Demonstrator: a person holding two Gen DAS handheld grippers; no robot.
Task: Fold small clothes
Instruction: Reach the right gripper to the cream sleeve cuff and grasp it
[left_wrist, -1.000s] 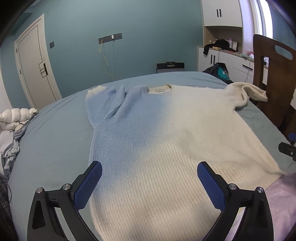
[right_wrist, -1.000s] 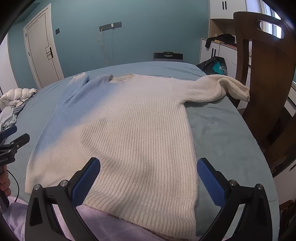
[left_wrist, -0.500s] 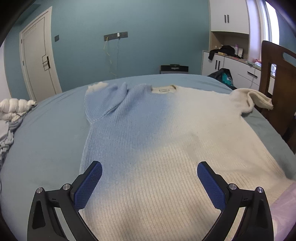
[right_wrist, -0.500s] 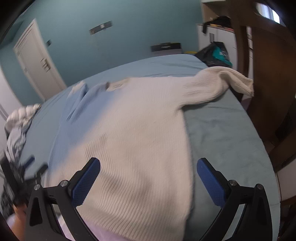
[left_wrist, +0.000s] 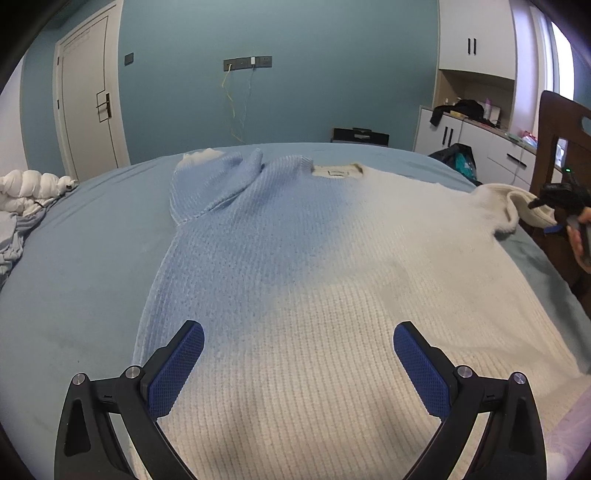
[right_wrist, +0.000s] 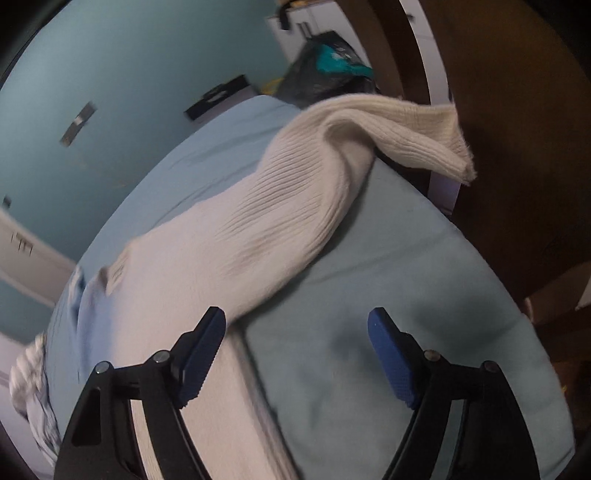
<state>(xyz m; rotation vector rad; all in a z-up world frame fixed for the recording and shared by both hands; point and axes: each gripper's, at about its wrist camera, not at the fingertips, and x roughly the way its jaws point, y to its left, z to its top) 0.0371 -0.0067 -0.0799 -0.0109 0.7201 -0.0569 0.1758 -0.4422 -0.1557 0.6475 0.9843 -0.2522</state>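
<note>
Left gripper (left_wrist: 298, 345): jaws spread wide, nothing between the blue pads, poised over the lower body of the sweater (left_wrist: 332, 280).

Right gripper (right_wrist: 296, 334): jaws closing, still apart, gripping nothing; only the sweater's side edge and bare sheet lie beneath the gap.

Sweater: knit, blue fading to cream, spread flat on the bed (left_wrist: 85, 251), collar at the far side.

Cream sleeve (right_wrist: 295, 192): stretched toward the bed's edge, cuff drooping over it beside a wooden chair (right_wrist: 517, 147).

No text can be read; the neck label (left_wrist: 335, 172) inside the sweater (left_wrist: 332, 295) collar is too small to make out.
</note>
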